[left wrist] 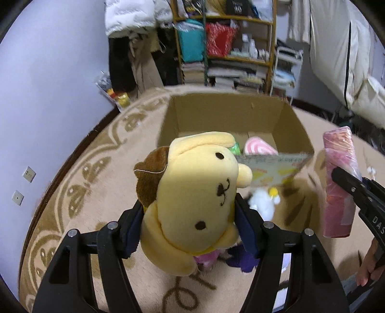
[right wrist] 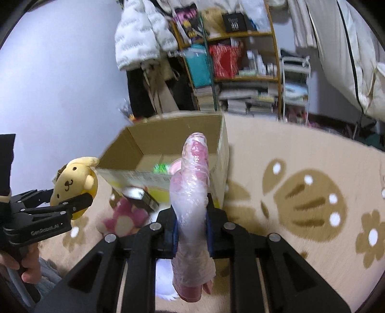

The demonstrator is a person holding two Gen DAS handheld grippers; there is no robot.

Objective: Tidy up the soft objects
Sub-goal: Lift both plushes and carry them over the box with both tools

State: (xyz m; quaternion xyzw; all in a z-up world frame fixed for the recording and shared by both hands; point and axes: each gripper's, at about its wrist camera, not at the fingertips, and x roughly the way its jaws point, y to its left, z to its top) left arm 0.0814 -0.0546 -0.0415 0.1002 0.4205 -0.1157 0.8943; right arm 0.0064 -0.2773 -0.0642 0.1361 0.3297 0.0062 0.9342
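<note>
Left gripper (left wrist: 190, 221): clenched on the yellow dog plush (left wrist: 199, 192), one dark pad at each side of its head; seen from the right wrist view at far left (right wrist: 79, 199), a bare hand on its handle
Yellow dog plush: held off the rug, face toward the camera, brown cap on its head; it sits just in front of the near wall of the cardboard box (left wrist: 291, 134)
Right gripper (right wrist: 191, 226): clamped around the pink wrapped roll (right wrist: 192, 192), blue pads pressing both its sides
Pink wrapped roll: long soft bundle in clear plastic film, held roughly upright, top end reaching up in front of the box; in the left wrist view it stands at far right (left wrist: 339, 183)
Cardboard box: open top, flaps up, standing on the rug (left wrist: 79, 173); printed label on the near flap
Box contents: pink-and-white swirled item (left wrist: 258, 146) and something green (left wrist: 234, 148) on the bottom; kind of either cannot be told
Rug: beige with brown floral pattern
Loose items on rug: white plush with a yellow spot (left wrist: 263, 202) near the box; pink-and-white plush (right wrist: 125, 219), blurred; a purple one (left wrist: 240, 260) below the left gripper
Background: shelf unit (left wrist: 240, 48) with books and bags, white jacket (left wrist: 130, 16) hanging on the wall
</note>
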